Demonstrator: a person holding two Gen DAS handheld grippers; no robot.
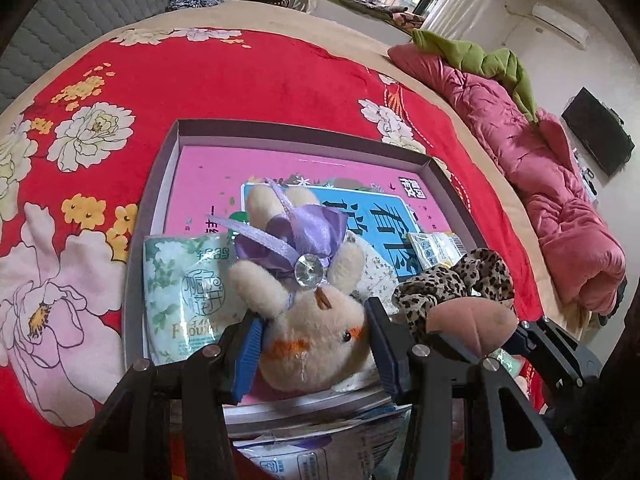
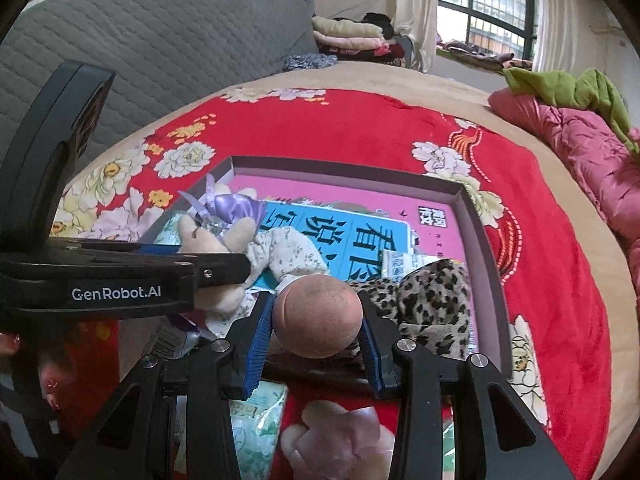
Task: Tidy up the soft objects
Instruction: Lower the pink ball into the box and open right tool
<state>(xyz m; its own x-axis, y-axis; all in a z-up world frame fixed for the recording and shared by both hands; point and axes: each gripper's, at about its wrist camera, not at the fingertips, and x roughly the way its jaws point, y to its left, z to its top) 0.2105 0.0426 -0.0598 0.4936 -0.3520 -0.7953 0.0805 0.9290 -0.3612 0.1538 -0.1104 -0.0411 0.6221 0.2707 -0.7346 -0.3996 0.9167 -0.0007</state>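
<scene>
Left tool (image 1: 316, 344) holds the plush bunny (image 1: 312, 320) over the box (image 1: 160, 184) on the bed. Right tool (image 2: 316, 332) holds a peach ball (image 2: 318, 314) next to the leopard scrunchie (image 2: 432, 296).

right gripper (image 2: 317, 322) clamps a peach ball (image 2: 318, 316) — over the box (image 2: 486, 240), beside leopard cloth (image 2: 430, 300).

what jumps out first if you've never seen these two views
The beige plush bunny with its purple bow, clamped in the left gripper over the near edge of the grey tray. Beside it, the right gripper squeezes a pinkish ball above a leopard-print cloth. Everything sits on a bright red floral blanket.
</scene>
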